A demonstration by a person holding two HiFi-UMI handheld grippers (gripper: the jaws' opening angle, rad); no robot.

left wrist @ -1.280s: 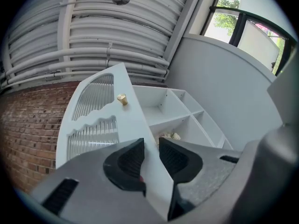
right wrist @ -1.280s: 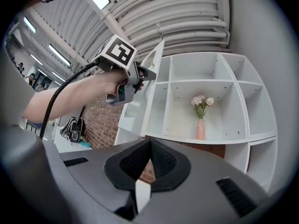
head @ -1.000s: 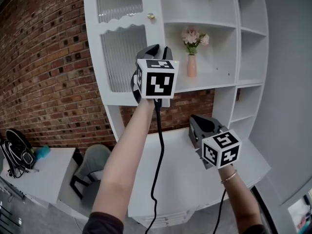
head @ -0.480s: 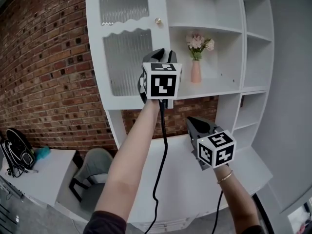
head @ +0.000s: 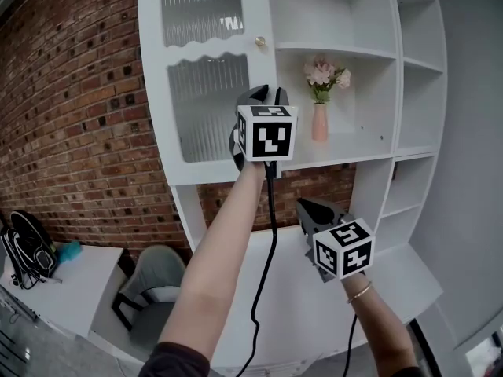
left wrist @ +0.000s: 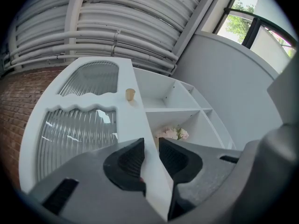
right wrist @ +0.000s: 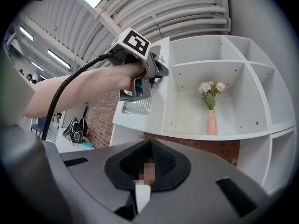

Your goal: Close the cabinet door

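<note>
The white cabinet door with ribbed glass panes and a small brass knob stands partly swung out from the white shelf unit. My left gripper is raised at the door's free edge, below the knob. In the left gripper view the door edge runs between the jaws of the left gripper, and both pads press on it. My right gripper hangs lower, over the counter, its jaws together with nothing held. The right gripper view shows that gripper shut, with the left gripper at the door edge.
A pink vase with flowers stands on the open shelf just right of the door. A brick wall lies left of the cabinet. A white counter runs below the shelves. A chair and a bag sit at lower left.
My left gripper has moved right with the door edge, bringing the door a little nearer the shelves. The right gripper has drifted slightly left and down.
</note>
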